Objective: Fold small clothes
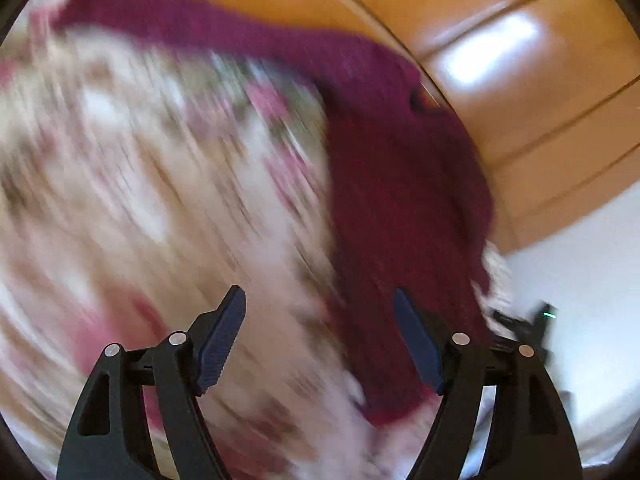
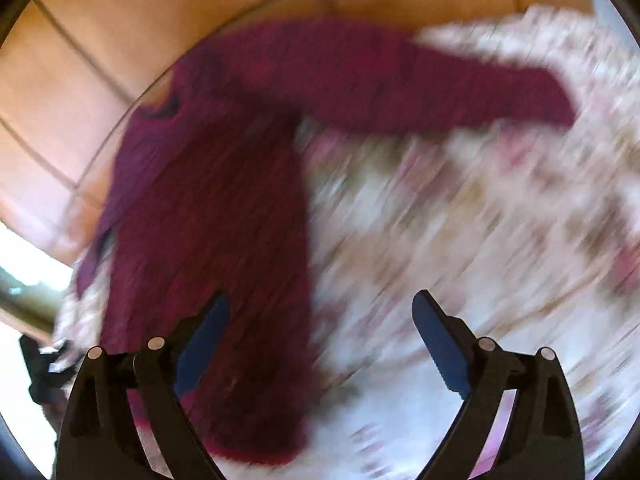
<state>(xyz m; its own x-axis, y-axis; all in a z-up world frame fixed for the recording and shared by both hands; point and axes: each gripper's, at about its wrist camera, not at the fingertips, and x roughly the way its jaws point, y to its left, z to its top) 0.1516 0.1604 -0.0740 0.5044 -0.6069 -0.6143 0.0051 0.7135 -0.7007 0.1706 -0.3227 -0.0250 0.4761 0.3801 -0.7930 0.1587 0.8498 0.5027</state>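
Both views are heavily blurred. A dark red knitted sweater (image 1: 404, 200) lies on a pale flowered cloth (image 1: 140, 184) that covers a round counter, whose edge shows against the orange tiled floor (image 1: 532, 92).

In the left wrist view the sweater's body runs from about 1 o'clock down to 5 o'clock, and one sleeve stretches along the top toward 11 o'clock. The left gripper (image 1: 320, 308) has its fingers (image 1: 222, 340) apart with nothing between them; the right-hand finger stands over the sweater's edge, though I cannot tell whether it touches.

In the right wrist view the sweater (image 2: 216, 216) fills the span from 9 to 6 o'clock, with a sleeve reaching toward 2 o'clock over the flowered cloth (image 2: 500, 220). The right gripper (image 2: 320, 312) also has its fingers (image 2: 442, 352) apart and empty, the left-hand one in front of the sweater's lower part.
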